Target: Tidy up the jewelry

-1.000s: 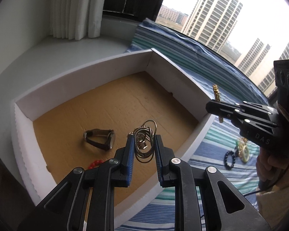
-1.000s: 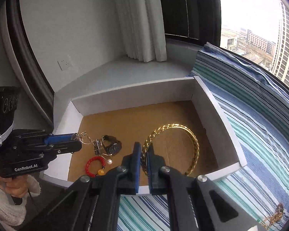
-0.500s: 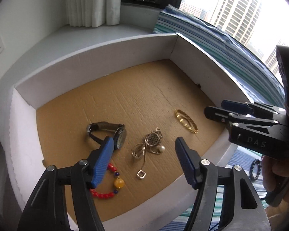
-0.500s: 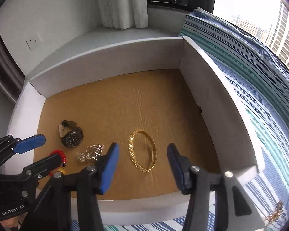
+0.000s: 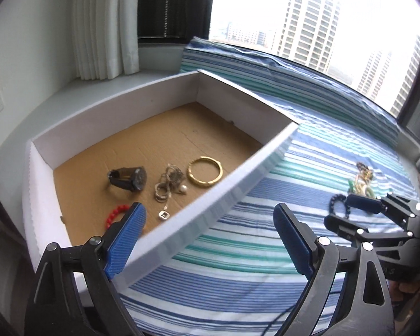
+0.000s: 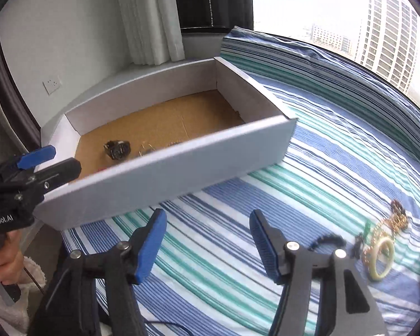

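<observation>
Box [image 5: 246, 168] holds watch [image 5: 128, 178], gold bangle [image 5: 205, 171], seemingly a necklace [image 5: 169, 184]; both jaws wide.

Left wrist camera is looking down past the near wall of the white box [image 5: 218, 193] from its left end, facing the window. Right wrist camera is sitting lower over the striped bedspread [image 6: 336, 151], facing the box's outer wall. Both are sharing box, bedspread and curtain [image 5: 106, 25].
</observation>
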A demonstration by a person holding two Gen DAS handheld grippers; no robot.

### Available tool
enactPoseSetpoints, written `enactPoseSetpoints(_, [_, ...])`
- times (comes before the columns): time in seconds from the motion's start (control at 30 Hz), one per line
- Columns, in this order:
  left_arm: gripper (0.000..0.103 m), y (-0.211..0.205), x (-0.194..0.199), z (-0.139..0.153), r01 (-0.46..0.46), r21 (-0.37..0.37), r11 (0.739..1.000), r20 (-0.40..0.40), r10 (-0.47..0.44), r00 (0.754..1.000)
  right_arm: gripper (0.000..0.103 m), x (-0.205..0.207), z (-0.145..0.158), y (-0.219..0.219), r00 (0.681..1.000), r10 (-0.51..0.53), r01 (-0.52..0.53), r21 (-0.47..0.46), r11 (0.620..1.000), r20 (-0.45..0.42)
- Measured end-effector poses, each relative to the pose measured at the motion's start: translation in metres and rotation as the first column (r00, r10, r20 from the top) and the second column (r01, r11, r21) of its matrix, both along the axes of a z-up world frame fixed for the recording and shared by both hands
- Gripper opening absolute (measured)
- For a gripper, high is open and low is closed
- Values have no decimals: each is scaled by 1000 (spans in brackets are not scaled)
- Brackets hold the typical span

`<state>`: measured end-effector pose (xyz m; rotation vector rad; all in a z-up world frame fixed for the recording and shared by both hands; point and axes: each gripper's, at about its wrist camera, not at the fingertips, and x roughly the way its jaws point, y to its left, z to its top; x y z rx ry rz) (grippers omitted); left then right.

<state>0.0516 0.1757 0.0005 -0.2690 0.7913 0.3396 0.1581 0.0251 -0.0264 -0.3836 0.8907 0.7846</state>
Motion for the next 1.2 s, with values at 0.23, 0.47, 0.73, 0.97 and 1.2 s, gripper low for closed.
enactPoseSetpoints(0.23, [93,-76,3,-30,173,-61,983,-59,-177,983,63,-43,-31,-103,982,-179,185,-107,977,64])
enactPoseSetpoints(0.47, [93,-124,0,-49,268,-102,958,-102,-278,955,63,-72,-37,-179,925,-373,378,-85,922,69])
enactPoseSetpoints(0.73, [93,-143,-10,-34,319,-43,947,-56,-322,945,63,-86,-30,-197,892,-441,446,-35,895,97])
enactPoseSetpoints(0.97, [94,-143,-8,-39,313,-45,949,-74,-315,946,63,-86,-30,-193,894,-436,441,-25,897,103])
enactPoseSetpoints(1.2, [94,-146,-5,-41,317,-43,947,-81,-320,944,63,-83,-36,-197,891,-447,450,-26,892,79])
